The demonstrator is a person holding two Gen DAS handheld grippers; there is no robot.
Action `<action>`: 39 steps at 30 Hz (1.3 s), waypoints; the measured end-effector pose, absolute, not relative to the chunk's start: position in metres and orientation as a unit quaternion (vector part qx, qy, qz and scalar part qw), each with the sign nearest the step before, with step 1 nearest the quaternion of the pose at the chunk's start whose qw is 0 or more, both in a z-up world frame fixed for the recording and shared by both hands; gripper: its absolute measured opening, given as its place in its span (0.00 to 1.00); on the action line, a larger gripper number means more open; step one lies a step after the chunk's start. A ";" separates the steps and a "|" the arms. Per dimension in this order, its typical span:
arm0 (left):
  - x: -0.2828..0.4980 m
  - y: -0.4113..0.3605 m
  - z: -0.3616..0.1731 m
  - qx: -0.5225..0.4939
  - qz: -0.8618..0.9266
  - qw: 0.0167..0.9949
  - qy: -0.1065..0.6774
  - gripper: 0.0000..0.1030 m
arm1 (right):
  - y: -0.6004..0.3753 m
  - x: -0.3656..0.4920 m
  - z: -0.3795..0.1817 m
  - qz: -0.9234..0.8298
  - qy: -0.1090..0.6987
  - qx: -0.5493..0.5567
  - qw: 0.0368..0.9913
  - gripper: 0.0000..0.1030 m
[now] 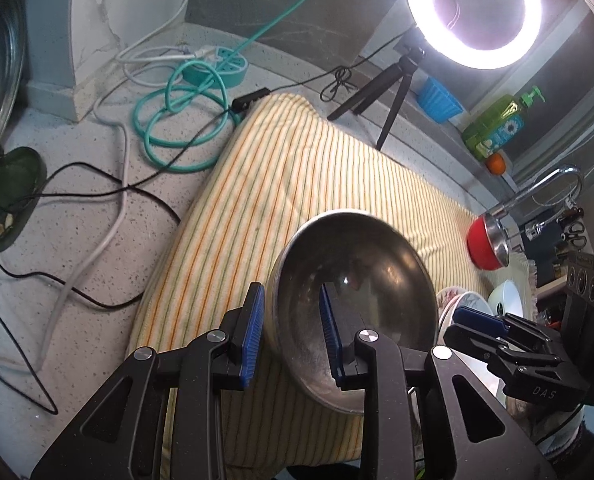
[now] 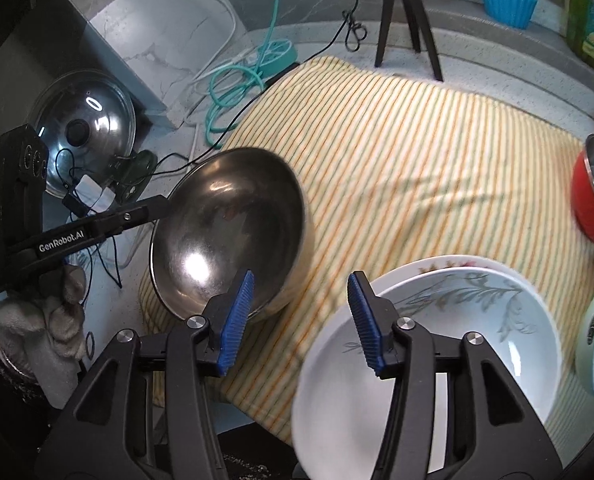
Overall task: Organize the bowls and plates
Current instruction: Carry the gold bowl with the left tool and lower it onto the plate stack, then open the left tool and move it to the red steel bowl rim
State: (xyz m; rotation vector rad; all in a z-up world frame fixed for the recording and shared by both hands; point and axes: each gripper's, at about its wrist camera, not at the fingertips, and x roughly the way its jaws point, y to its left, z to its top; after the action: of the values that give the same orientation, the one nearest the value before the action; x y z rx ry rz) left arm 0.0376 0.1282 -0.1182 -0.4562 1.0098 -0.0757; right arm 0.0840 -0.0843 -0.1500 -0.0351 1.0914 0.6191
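A: Steel bowl (image 1: 353, 304), where is it?
B: Tilted on the striped towel's (image 1: 297, 168) near edge; left gripper (image 1: 291, 340) clamps its rim.
A: Right gripper (image 2: 301, 316)?
B: Jaws apart, empty (above white bowl (image 2: 457, 344)). Steel: light, stiff, slippery.

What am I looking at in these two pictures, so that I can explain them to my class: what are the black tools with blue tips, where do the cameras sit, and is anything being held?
There is no robot here. A person holds a two-finger tool in each hand, and each tool carries a camera that looks along its blue fingers.

The left tool's camera shows the left gripper clamped on the rim of a steel bowl, which is tilted on a striped cloth.

The right tool's camera shows the right gripper open and holding nothing, its jaws having just opened, above the cloth. Beside it lies a white bowl with a leaf pattern, resting in another dish. At the right edge is a red bowl. A gloved hand grips the left tool.
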 end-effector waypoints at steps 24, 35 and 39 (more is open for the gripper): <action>0.089 0.006 -0.086 -0.171 -0.130 0.866 0.452 0.26 | -0.287 0.123 -0.104 0.154 0.450 0.084 0.875 0.62; 0.126 -0.069 -0.090 -0.161 -0.181 0.854 0.460 0.26 | -0.353 0.157 -0.104 0.124 0.449 0.099 0.879 0.62; 0.146 -0.100 -0.094 -0.157 -0.202 0.847 0.466 0.26 | -0.369 0.176 -0.113 0.125 0.457 0.114 0.873 0.62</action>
State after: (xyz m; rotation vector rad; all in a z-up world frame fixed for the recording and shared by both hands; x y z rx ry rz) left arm 0.1455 -0.0995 -0.0943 -0.3317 0.9836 -0.4262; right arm 0.1763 -0.3687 -0.1127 0.2388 0.9554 0.2618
